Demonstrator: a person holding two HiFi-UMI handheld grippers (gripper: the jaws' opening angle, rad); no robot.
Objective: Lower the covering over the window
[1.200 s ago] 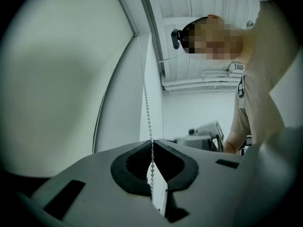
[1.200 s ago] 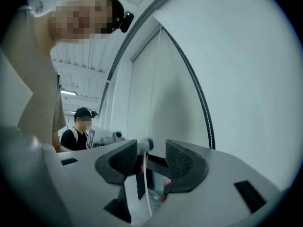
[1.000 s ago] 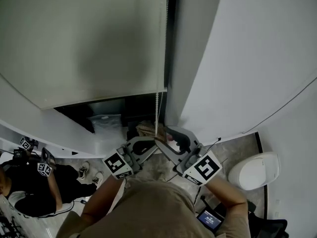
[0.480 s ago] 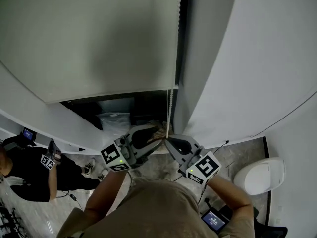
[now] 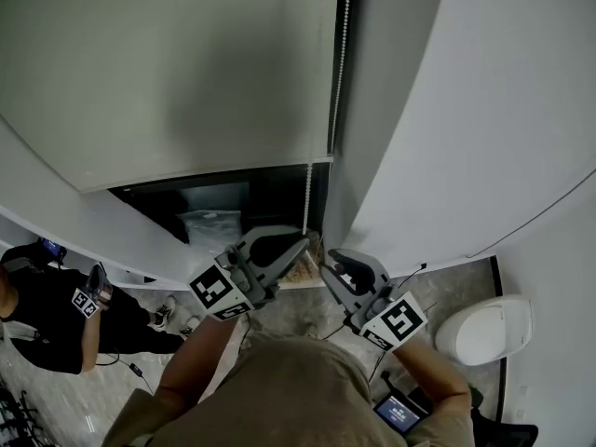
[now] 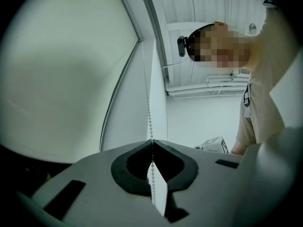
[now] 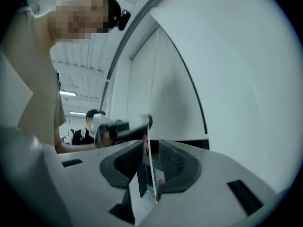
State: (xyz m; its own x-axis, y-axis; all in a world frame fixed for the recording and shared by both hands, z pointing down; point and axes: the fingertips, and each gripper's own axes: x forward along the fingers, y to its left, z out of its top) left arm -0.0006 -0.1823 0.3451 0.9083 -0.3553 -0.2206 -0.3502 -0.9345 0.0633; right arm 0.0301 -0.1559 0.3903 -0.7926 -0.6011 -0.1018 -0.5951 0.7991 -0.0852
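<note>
A pale roller blind (image 5: 168, 73) covers the upper window, with a dark gap below its bottom edge. A white bead chain (image 5: 341, 63) hangs beside the frame at the blind's right edge. My left gripper (image 5: 303, 242) is shut on the bead chain (image 6: 149, 110), whose beads run up out of the closed jaws (image 6: 152, 141). My right gripper (image 5: 328, 268) sits lower and to the right. Its jaws have just been opening and stand slightly apart (image 7: 150, 145), with the chain (image 7: 151, 174) hanging loose between them.
A white wall (image 5: 466, 110) rises right of the window and a white sill (image 5: 74, 240) runs below it. Another person in black (image 5: 37, 324) is at lower left. A white round object (image 5: 484, 329) and a small screen (image 5: 399, 410) are on the floor.
My left gripper has climbed up the chain and closed on it. My right gripper has dropped lower and to the right, and its jaws have parted from the chain.
</note>
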